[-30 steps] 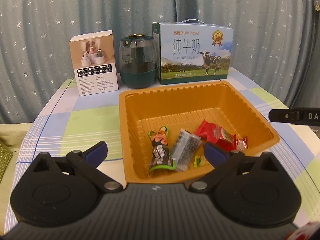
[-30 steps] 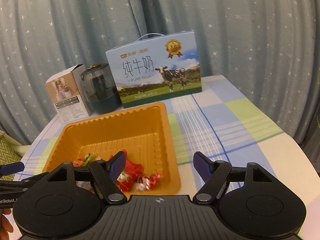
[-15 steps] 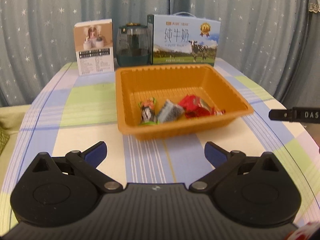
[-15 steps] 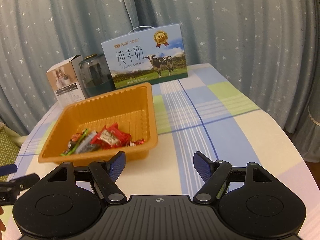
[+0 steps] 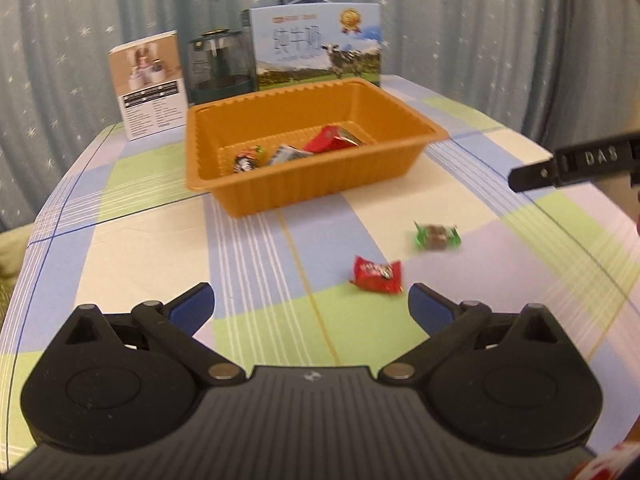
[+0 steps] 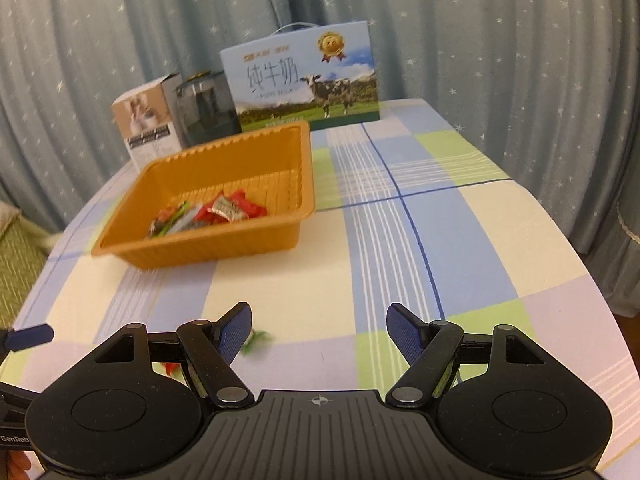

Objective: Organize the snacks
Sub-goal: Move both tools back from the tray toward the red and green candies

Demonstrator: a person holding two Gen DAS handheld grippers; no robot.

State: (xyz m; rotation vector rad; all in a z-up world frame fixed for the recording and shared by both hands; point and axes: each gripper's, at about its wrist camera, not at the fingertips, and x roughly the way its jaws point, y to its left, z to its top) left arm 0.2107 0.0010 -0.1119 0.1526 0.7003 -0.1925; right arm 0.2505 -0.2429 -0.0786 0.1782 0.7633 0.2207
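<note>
**Two loose candies lie just ahead of the open left gripper**

The red candy (image 5: pixel 376 276) lies on the tablecloth (image 5: pixel 140 248) close ahead of the left gripper (image 5: pixel 311 304), at about one o'clock from the midpoint between its fingertips and near the right-hand pad. Its long axis runs roughly nine to three across the view. The green candy (image 5: pixel 437 236) sits further out at about two o'clock, apart from the red one, also lying crosswise. The orange tray (image 5: pixel 320 184), already holding several wrapped snacks, stands at twelve o'clock, well beyond both.

The left gripper is judged the nearer to the red candy; its jaws stand wide apart, holding and touching nothing. The right gripper (image 6: pixel 319 330) also stands apart and empty; a green wrapper end (image 6: pixel 258 340) peeks out beside its left pad, at about nine o'clock.
</note>
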